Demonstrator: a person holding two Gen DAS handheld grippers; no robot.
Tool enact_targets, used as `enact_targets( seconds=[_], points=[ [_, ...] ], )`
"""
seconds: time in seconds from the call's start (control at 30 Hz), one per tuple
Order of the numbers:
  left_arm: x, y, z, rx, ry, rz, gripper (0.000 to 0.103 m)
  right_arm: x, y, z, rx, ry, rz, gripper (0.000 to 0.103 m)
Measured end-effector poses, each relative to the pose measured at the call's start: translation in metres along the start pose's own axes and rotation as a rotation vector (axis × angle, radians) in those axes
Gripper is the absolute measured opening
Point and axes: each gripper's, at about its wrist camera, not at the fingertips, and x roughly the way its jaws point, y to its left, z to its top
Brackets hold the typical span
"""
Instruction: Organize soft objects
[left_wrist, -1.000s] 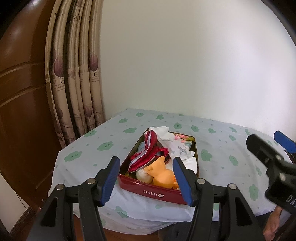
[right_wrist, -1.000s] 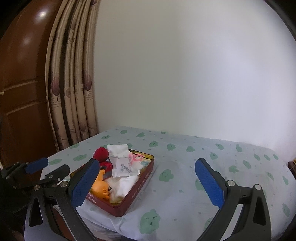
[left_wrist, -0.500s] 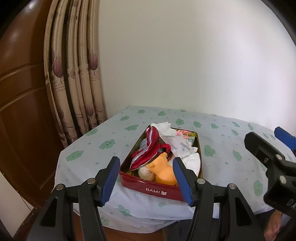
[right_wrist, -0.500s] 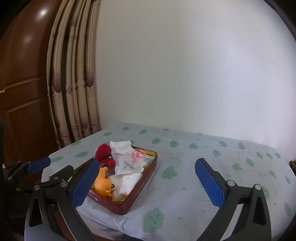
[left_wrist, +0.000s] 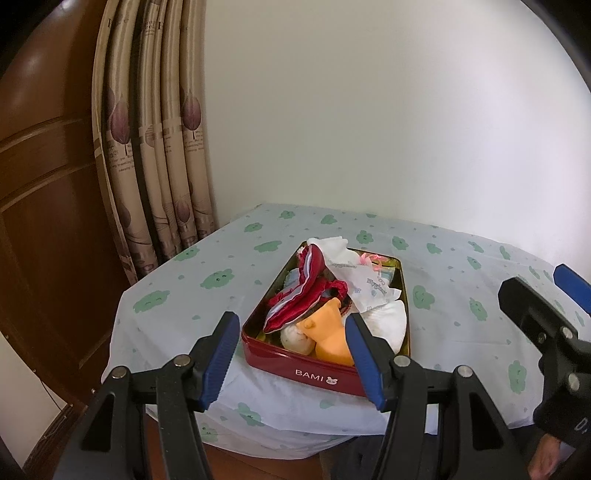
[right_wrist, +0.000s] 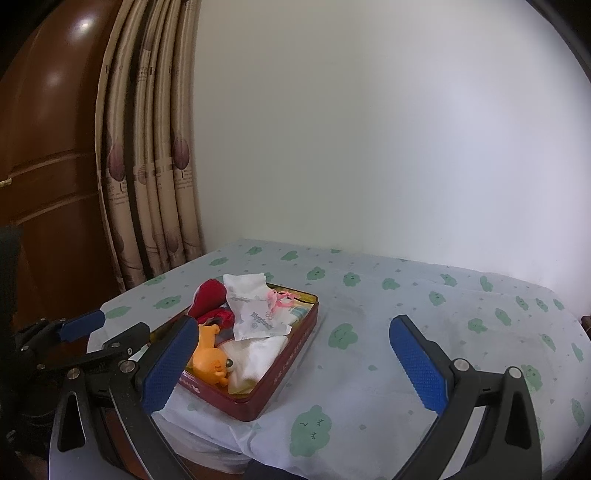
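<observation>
A red "BAMI" tin (left_wrist: 317, 371) (right_wrist: 284, 365) sits near the table's front-left corner. It holds a red cloth (left_wrist: 301, 295) (right_wrist: 208, 295), an orange toy (left_wrist: 328, 334) (right_wrist: 210, 360), white cloths (left_wrist: 384, 319) (right_wrist: 255, 356), a printed white packet (left_wrist: 369, 286) (right_wrist: 258, 314) and a cream ball (left_wrist: 295, 336). My left gripper (left_wrist: 291, 360) is open and empty, just short of the tin's near wall. My right gripper (right_wrist: 295, 365) is open and empty, to the right of the tin; it also shows in the left wrist view (left_wrist: 535, 314).
The table (right_wrist: 424, 314) has a pale cloth with green cloud faces. A beige patterned curtain (left_wrist: 155, 147) and a brown wooden door (left_wrist: 44, 184) stand at the left. A white wall is behind. The table's front edge drops off below both grippers.
Both views have pulled slightly back and up from the tin. The contents of the tin have not moved. Both grippers stay open.
</observation>
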Motion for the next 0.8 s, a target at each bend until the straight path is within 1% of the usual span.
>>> enact_targets(
  seconds=[0.47,0.8],
  points=[
    [0.001,0.001,0.0,0.001,0.008,0.004,0.061,0.0,0.002,-0.001,-0.002,0.011,0.012,0.102],
    [0.003,0.011,0.002,-0.03,0.015,0.003,0.061,0.0,0.004,-0.003,-0.012,0.018,0.023,0.102]
  ],
)
